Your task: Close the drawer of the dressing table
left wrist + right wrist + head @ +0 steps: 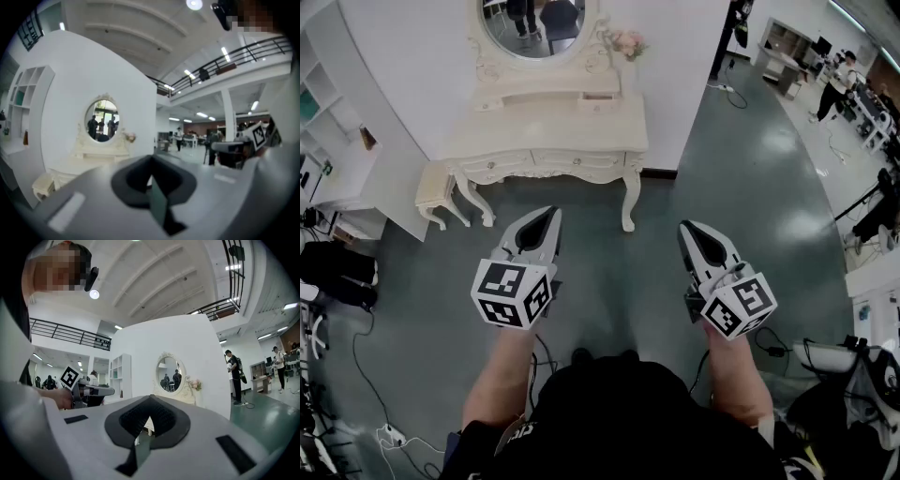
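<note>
The cream-white carved dressing table (pixel 546 131) stands at twelve o'clock, well apart from both grippers; its small upper drawer (pixel 598 101) sticks out a little. The grey left gripper (pixel 547 216), at seven o'clock, and the right gripper (pixel 687 229), at five, have jaws together, empty.

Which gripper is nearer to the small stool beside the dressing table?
Left. The left gripper hovers back from the stool and to its right; the right gripper is much farther right.
</note>
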`<state>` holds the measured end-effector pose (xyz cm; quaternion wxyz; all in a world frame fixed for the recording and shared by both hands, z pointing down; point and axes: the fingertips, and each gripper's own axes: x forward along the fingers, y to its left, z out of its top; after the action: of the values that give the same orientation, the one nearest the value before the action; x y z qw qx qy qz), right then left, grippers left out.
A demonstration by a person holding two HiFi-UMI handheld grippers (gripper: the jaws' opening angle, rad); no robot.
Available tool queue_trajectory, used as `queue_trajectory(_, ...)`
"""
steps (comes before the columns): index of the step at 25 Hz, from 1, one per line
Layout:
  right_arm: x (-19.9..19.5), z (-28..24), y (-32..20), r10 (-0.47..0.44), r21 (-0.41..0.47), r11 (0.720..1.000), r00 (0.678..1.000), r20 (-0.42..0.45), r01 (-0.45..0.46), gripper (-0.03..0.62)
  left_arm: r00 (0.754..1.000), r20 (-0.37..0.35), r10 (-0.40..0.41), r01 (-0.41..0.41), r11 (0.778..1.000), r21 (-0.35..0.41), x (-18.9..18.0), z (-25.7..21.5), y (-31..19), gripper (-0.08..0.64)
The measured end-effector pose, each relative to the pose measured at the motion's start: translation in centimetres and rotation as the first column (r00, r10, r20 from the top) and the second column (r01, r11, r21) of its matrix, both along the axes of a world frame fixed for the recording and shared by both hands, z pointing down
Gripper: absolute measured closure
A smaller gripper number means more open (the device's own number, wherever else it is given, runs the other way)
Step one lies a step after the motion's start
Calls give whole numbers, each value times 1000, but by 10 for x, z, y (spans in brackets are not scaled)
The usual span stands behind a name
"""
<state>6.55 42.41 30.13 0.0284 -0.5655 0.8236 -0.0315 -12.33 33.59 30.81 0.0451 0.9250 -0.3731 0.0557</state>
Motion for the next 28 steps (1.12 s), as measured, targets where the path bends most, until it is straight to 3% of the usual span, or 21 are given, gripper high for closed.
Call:
queue_trajectory(13, 7, 3, 11, -7, -10, 1000, 1000, 12, 7, 601, 1000, 7, -3, 3, 1000, -12, 11, 5, 13, 550)
queue_trajectory(28, 54, 14, 55, -18, -21, 1000, 997, 79, 20, 598, 999, 25, -22, 22, 999, -31, 53, 14, 56, 551)
